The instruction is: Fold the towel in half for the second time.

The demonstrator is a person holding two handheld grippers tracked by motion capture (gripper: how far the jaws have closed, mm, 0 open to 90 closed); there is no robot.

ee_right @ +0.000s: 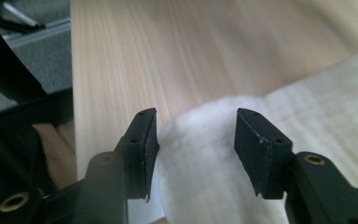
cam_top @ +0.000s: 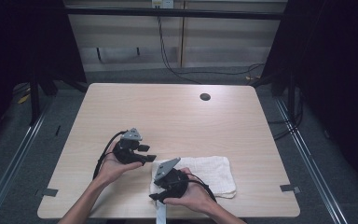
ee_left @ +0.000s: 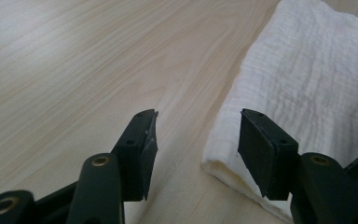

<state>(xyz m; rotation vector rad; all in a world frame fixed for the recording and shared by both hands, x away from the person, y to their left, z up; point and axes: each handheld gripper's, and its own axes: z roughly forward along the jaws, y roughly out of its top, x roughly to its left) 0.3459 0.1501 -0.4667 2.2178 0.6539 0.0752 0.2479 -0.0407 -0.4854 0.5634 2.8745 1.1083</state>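
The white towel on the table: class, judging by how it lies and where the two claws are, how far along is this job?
Done: the white towel already lies folded on the table, its doubled edge visible in the left gripper view. In hand: nothing is gripped; the left claw stands open at that folded edge, the right claw open above a corner. Left: probably gripping the cloth for a further fold, though that is a guess.

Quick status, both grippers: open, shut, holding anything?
Left gripper: open, holding nothing, jaws at the edge of the white towel.
Right gripper: open, holding nothing, jaws over the towel's corner.
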